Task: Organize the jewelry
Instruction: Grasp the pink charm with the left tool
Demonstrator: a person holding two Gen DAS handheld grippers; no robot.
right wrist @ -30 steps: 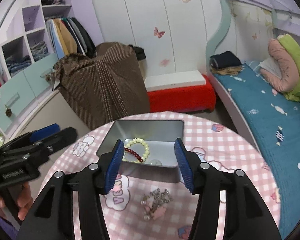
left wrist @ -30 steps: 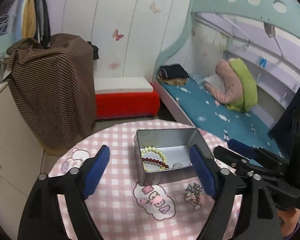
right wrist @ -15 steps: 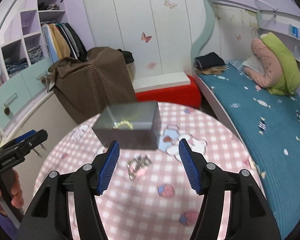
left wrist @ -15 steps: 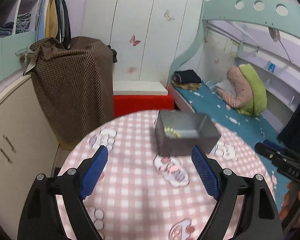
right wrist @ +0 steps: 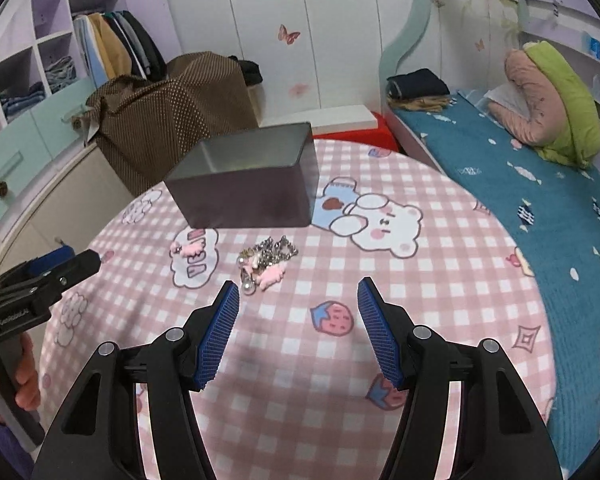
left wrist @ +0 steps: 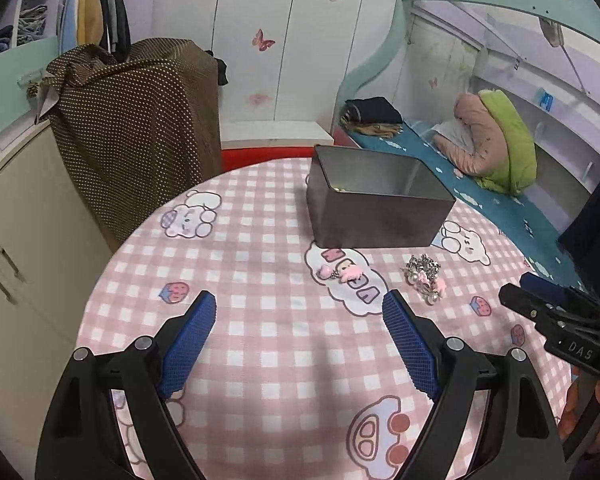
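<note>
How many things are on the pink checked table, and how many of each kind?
Metal tin: 1
Small pink charm piece: 1
Silver and pink jewelry cluster: 1
Total: 3 on the table. Whatever is inside the tin is mostly hidden, so it is not counted.

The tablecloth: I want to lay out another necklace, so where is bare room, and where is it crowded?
Bare cloth lies on the table to the left of the metal tin, and along the near edge in front of both open grippers. Crowded: the strip just before the tin, with the small pink charm and the silver jewelry cluster.
</note>
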